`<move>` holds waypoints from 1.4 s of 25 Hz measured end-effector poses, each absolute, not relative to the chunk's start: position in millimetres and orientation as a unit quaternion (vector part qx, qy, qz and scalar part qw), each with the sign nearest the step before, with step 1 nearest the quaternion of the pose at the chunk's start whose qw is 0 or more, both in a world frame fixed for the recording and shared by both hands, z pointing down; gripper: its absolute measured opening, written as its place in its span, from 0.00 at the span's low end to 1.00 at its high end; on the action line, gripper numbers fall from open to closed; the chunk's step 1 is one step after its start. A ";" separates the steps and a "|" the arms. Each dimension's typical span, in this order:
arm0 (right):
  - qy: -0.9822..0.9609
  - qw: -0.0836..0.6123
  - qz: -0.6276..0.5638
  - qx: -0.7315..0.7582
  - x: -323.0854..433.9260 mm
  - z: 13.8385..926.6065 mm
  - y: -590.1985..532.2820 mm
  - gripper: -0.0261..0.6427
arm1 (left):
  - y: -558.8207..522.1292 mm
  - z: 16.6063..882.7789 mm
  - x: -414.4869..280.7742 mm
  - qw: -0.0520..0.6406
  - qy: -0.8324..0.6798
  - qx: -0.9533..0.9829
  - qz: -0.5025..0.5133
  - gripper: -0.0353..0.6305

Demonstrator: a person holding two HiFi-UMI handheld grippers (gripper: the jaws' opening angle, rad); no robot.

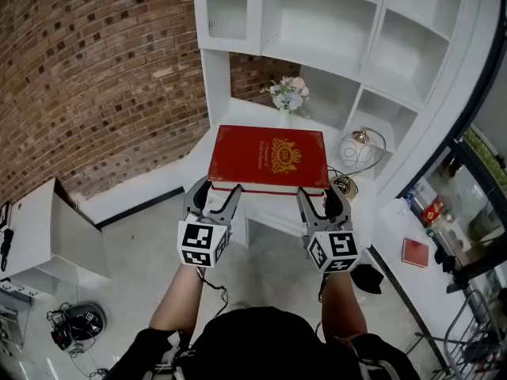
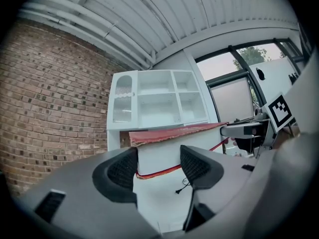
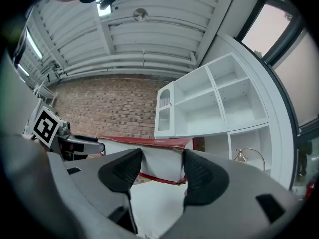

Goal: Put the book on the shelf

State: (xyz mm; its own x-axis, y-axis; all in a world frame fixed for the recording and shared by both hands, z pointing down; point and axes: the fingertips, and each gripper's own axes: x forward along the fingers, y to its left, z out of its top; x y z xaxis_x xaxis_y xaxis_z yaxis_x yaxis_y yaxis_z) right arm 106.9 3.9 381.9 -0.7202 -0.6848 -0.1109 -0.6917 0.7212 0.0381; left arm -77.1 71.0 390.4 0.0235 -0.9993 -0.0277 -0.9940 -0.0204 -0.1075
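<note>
Wide apart on the left gripper (image 2: 158,158) and the right gripper (image 3: 162,158) alike, jaws clamped on nothing. Just ahead of both sets of tips, spanning the gaps: pale page edge of the red book (image 1: 268,158), lying flat on the white worktop (image 1: 317,121), cover up; contact with the tips not discernible. Beyond, flowers (image 1: 287,93) and the white shelf (image 1: 317,22); left of the jaws, brick wall (image 1: 95,70).
</note>
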 end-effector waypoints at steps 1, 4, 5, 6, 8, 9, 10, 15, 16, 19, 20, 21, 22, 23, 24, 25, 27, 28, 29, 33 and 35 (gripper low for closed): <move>0.926 0.046 0.037 -0.374 102.9 381.7 4.1 0.44 | 70.3 389.5 -81.4 0.050 0.696 -0.716 -0.027 0.48; 0.922 0.050 0.037 -0.383 90.0 380.8 3.9 0.44 | 66.8 387.3 -95.6 0.058 0.688 -0.723 -0.026 0.47; 0.920 0.052 0.037 -0.386 85.4 381.3 4.0 0.44 | 65.7 387.7 -100.6 0.060 0.685 -0.725 -0.025 0.48; 0.919 0.052 0.039 -0.390 80.9 382.1 4.0 0.45 | 64.3 388.6 -105.6 0.061 0.682 -0.728 -0.024 0.47; 0.916 0.051 0.042 -0.397 73.0 383.6 3.4 0.44 | 60.5 391.3 -114.5 0.060 0.677 -0.733 -0.021 0.48; 0.914 0.049 0.045 -0.400 70.3 384.5 2.7 0.44 | 58.1 393.2 -117.7 0.058 0.675 -0.735 -0.019 0.47; 0.913 0.047 0.046 -0.404 68.4 385.5 1.7 0.44 | 55.5 395.3 -120.0 0.056 0.672 -0.738 -0.018 0.48; 0.910 0.042 0.038 -0.410 53.1 396.1 -3.7 0.45 | 48.6 404.6 -135.6 0.050 0.668 -0.742 -0.024 0.47; 0.910 0.041 0.036 -0.410 49.9 398.1 -5.8 0.45 | 46.3 406.1 -138.9 0.049 0.667 -0.743 -0.025 0.47; 0.910 0.040 0.036 -0.412 40.3 400.3 -16.0 0.44 | 35.0 408.0 -148.4 0.048 0.666 -0.744 -0.026 0.47; 0.910 0.040 0.036 -0.412 38.2 401.2 -19.7 0.44 | 31.2 409.1 -150.3 0.047 0.666 -0.744 -0.026 0.47; 0.909 0.040 0.035 -0.413 36.9 402.3 -23.9 0.44 | 26.9 410.1 -151.8 0.047 0.665 -0.745 -0.027 0.47; 0.909 0.042 0.035 -0.414 35.6 402.5 -29.7 0.45 | 20.9 409.7 -153.4 0.048 0.665 -0.745 -0.028 0.47; 0.908 0.046 0.036 -0.414 33.7 401.4 -37.2 0.44 | 13.3 407.7 -155.6 0.052 0.664 -0.746 -0.028 0.47; 0.908 0.049 0.036 -0.415 31.3 400.1 -45.7 0.45 | 4.7 405.5 -158.0 0.056 0.663 -0.746 -0.028 0.47; 0.908 0.052 0.037 -0.415 28.8 398.9 -54.5 0.45 | -4.1 403.9 -160.3 0.060 0.663 -0.746 -0.028 0.47; 0.907 0.055 0.039 -0.416 24.9 397.2 -72.0 0.45 | -21.8 402.5 -164.2 0.064 0.661 -0.747 -0.028 0.47; 0.907 0.056 0.041 -0.416 23.7 396.1 -80.6 0.45 | -30.8 401.8 -165.5 0.065 0.660 -0.748 -0.027 0.47; 0.906 0.059 0.044 -0.418 22.7 394.6 -89.3 0.45 | -40.2 400.4 -166.6 0.068 0.659 -0.749 -0.026 0.47; 0.902 0.069 0.052 -0.423 18.7 384.3 -132.4 0.45 | -86.0 389.2 -171.7 0.079 0.655 -0.752 -0.020 0.47; 0.902 0.071 0.052 -0.423 17.9 377.3 -156.7 0.45 | -110.5 382.0 -172.6 0.083 0.652 -0.754 -0.021 0.47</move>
State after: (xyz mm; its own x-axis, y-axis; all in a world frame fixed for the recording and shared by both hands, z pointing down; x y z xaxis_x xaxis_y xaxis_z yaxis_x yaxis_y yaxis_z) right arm 17.9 -156.7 377.3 -0.6314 -0.7559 -0.1732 -0.7708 0.6361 0.0342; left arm -172.6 -110.5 382.0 0.1496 -0.9858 -0.0767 -0.9789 -0.1367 -0.1518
